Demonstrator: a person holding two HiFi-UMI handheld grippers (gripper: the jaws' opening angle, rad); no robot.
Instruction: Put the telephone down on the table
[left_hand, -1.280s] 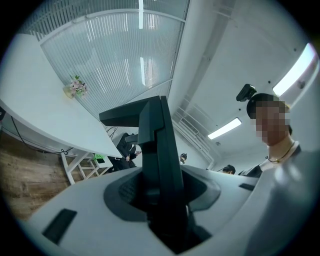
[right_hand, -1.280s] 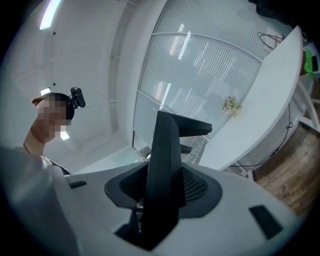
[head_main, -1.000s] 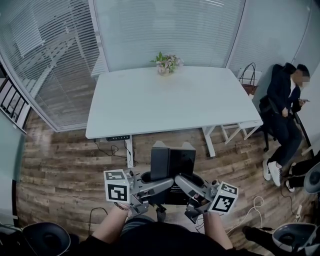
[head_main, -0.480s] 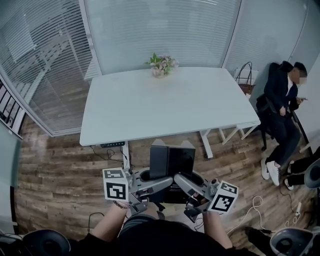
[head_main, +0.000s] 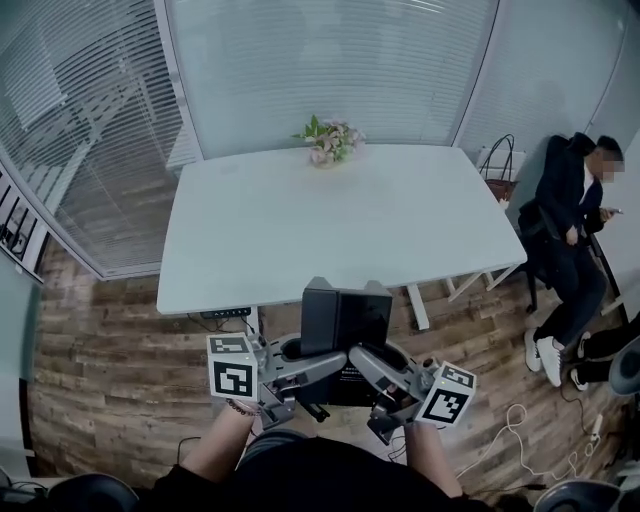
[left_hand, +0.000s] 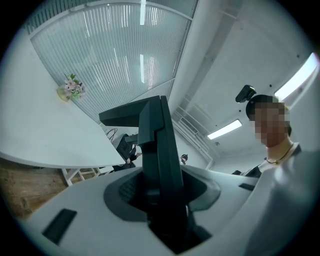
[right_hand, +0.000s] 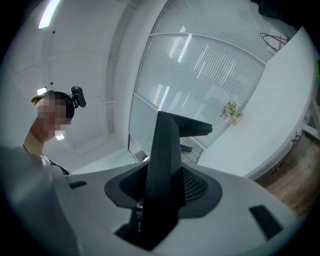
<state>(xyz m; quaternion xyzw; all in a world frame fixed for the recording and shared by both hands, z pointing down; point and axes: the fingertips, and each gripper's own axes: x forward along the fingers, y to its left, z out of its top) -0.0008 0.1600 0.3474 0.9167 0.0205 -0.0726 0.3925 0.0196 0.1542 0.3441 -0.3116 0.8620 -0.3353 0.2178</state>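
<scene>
Lower centre of the head view: left gripper (head_main: 305, 368) and right gripper (head_main: 372, 368), each closed on a lower side of the telephone (head_main: 345, 318), neither spread wide nor empty. Same story in both gripper views: a dark slab standing up out of the jaws, pinched at its base.

Held off the ground, upright, broad face toward the camera, long axis roughly vertical in frame, directly above and between the two claws. Equally near to both hands, so a shared carry.

Probably not yet over the table (head_main: 300, 250): near edge meeting the telephone's top in frame, with wood floor (head_main: 110, 340) showing below it at left and right. Likely calls for carrying forward past that edge, then lowering.

White top bare except for flowers (head_main: 331, 141) at its far edge, upper centre. Beyond, glass walls with blinds (head_main: 330, 60) across the top and left of frame. At the right edge, a seated person (head_main: 572, 205), well clear of the path.
</scene>
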